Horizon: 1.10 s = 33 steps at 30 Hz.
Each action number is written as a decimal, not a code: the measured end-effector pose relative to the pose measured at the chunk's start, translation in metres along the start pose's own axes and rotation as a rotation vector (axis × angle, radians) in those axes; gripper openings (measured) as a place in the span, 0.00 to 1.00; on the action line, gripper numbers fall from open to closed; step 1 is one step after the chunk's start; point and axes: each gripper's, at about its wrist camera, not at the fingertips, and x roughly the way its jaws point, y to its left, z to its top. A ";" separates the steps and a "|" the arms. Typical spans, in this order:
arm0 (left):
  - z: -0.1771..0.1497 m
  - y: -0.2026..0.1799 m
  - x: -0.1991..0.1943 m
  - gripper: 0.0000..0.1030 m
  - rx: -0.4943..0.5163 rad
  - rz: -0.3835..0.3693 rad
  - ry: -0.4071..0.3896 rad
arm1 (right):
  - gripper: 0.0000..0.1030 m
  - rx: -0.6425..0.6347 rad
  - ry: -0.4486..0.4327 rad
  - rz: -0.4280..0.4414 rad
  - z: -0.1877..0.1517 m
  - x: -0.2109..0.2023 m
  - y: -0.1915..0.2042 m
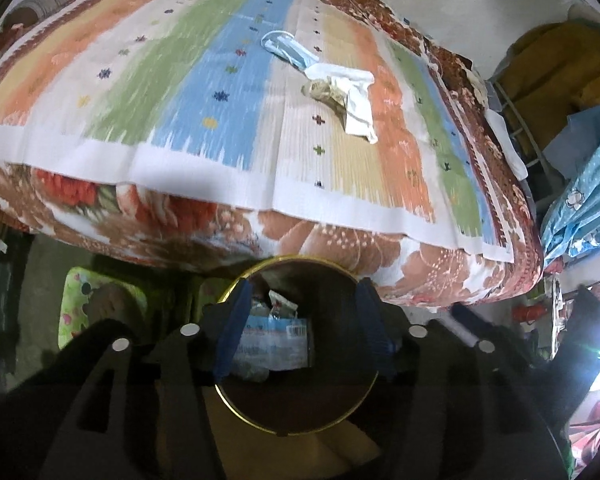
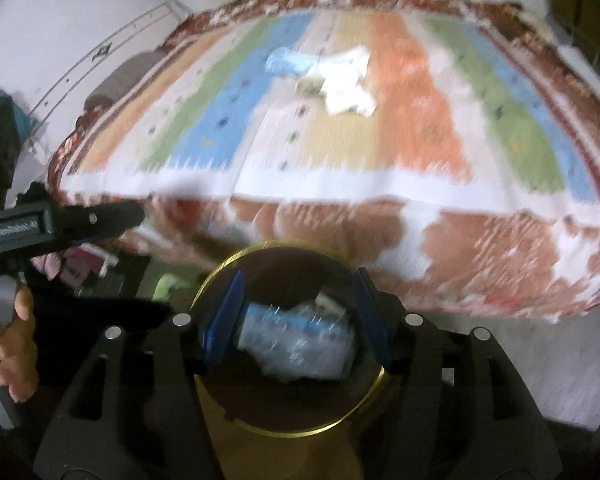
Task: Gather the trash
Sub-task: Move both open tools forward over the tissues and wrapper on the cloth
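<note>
Trash left on the bed (image 1: 260, 128), a crumpled white tissue (image 1: 356, 100) touching a blue face mask (image 1: 288, 50) upper centre, looks feather-light and limp, so I'd pinch the tissue's bunched middle; both my left tool (image 1: 300, 320) and right tool (image 2: 296, 316) gape empty over a gold-rimmed bin (image 1: 244, 416).

Crumpled tissue (image 1: 356, 100), mask (image 1: 286, 50) on bed

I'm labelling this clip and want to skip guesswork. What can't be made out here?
- Bin contents: left wrist view, dark interior and blue fingers hide all but a bottle label.
- Crumpled wrapper print: too small there, smeared by motion blur in right wrist view.
- Left gripper jaws: right wrist view, blurred, gap unclear.
</note>
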 end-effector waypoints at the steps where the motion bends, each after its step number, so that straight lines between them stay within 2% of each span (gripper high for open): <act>1: 0.004 -0.001 -0.001 0.59 0.003 -0.008 -0.006 | 0.54 -0.013 -0.020 -0.009 0.005 -0.004 0.000; 4: 0.013 -0.007 -0.008 0.68 0.038 -0.038 -0.035 | 0.68 -0.035 -0.066 0.013 0.018 -0.017 0.000; 5: 0.015 -0.010 -0.011 0.75 0.061 -0.036 -0.048 | 0.73 -0.047 -0.076 0.012 0.021 -0.019 0.001; 9: 0.025 -0.019 -0.018 0.95 0.140 0.012 -0.104 | 0.85 -0.064 -0.106 0.018 0.036 -0.026 -0.002; 10: 0.030 -0.019 -0.018 0.95 0.146 0.025 -0.116 | 0.89 -0.063 -0.114 0.024 0.040 -0.027 -0.004; 15: 0.050 -0.014 -0.009 0.95 0.118 0.031 -0.087 | 0.92 -0.074 -0.142 0.015 0.059 -0.028 -0.008; 18: 0.061 -0.015 -0.014 0.95 0.124 0.057 -0.150 | 0.92 -0.070 -0.147 0.026 0.068 -0.026 -0.009; 21: 0.075 -0.017 -0.012 0.95 0.138 0.052 -0.161 | 0.92 -0.064 -0.135 0.040 0.077 -0.020 -0.012; 26: 0.093 -0.027 0.001 0.95 0.261 0.116 -0.176 | 0.92 -0.064 -0.136 0.045 0.093 -0.014 -0.016; 33: 0.114 -0.036 0.021 0.95 0.422 0.121 -0.218 | 0.92 -0.073 -0.127 0.016 0.112 0.000 -0.023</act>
